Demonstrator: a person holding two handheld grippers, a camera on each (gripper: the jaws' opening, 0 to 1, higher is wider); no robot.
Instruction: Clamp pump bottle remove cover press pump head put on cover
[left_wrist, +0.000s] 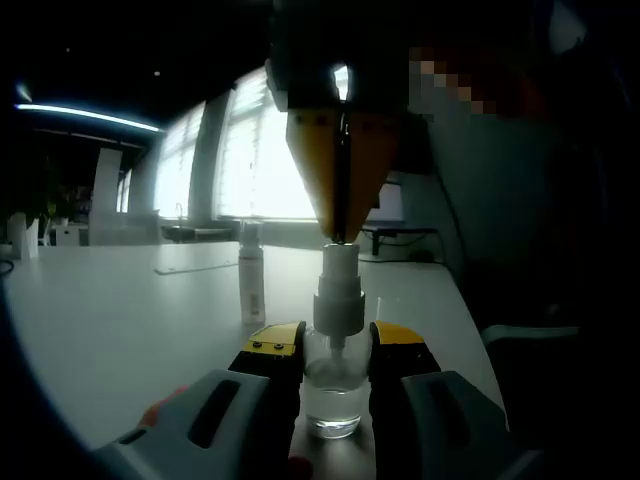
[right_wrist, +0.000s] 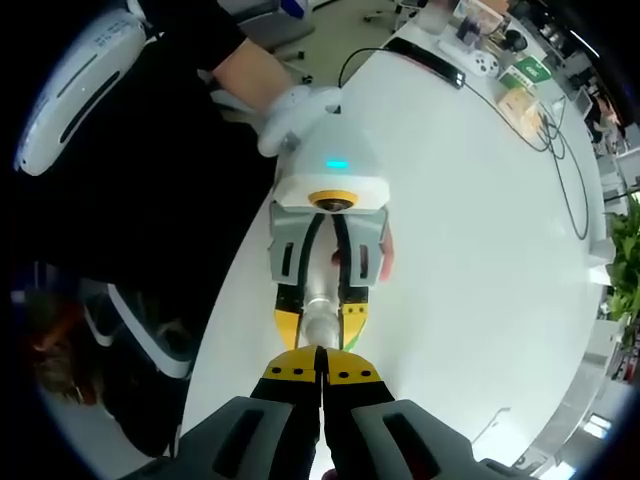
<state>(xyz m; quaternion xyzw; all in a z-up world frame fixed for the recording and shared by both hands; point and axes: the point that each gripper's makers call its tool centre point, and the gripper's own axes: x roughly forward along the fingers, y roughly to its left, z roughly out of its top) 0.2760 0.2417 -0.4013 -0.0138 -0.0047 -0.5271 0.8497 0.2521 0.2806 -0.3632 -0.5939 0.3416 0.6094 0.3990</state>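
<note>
Left gripper (left_wrist: 335, 355): jaws clamped on the clear pump bottle (left_wrist: 333, 395), which stands upright on the white table (left_wrist: 120, 310) near its edge on the person's side. Right gripper (left_wrist: 340, 235): jaws closed together, tips bearing down on the pump head (left_wrist: 338, 290) from above; the right gripper view confirms the closed tips (right_wrist: 320, 350) directly over the bottle (right_wrist: 320, 322) held between the left jaws. A separate cover (left_wrist: 251, 285) stands upright on the table just beside the bottle, apart from it.
</note>
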